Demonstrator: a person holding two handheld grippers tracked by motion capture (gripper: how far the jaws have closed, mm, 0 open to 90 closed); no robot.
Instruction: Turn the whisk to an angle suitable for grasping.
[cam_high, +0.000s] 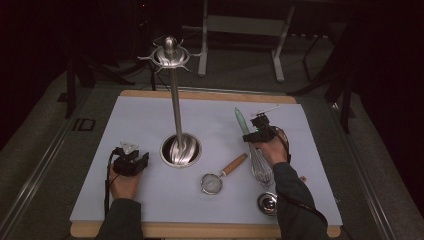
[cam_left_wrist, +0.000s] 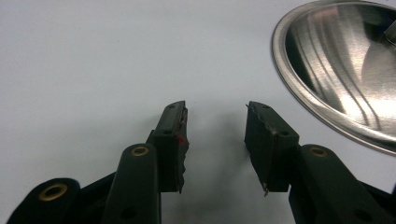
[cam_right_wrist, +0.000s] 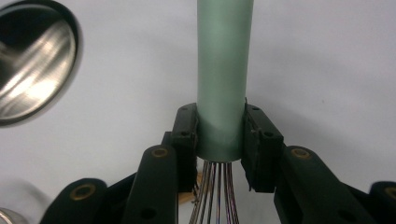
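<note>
A whisk (cam_high: 252, 145) with a pale green handle (cam_right_wrist: 223, 70) and wire loops lies along the right part of the white board. My right gripper (cam_high: 256, 134) is shut on the lower end of that handle, just above the wires (cam_right_wrist: 215, 196); both pads press its sides in the right gripper view. My left gripper (cam_high: 131, 161) rests low over the board at the left, open with nothing between its jaws (cam_left_wrist: 215, 140). A tall steel utensil stand (cam_high: 175, 100) with hooks on top rises from its round base (cam_high: 181, 150) in the middle.
A small strainer (cam_high: 220, 177) with a wooden handle lies in front of the stand's base. A small round steel piece (cam_high: 267, 202) sits near the board's front right. The stand's base rim (cam_left_wrist: 336, 70) is close to the right of my left gripper.
</note>
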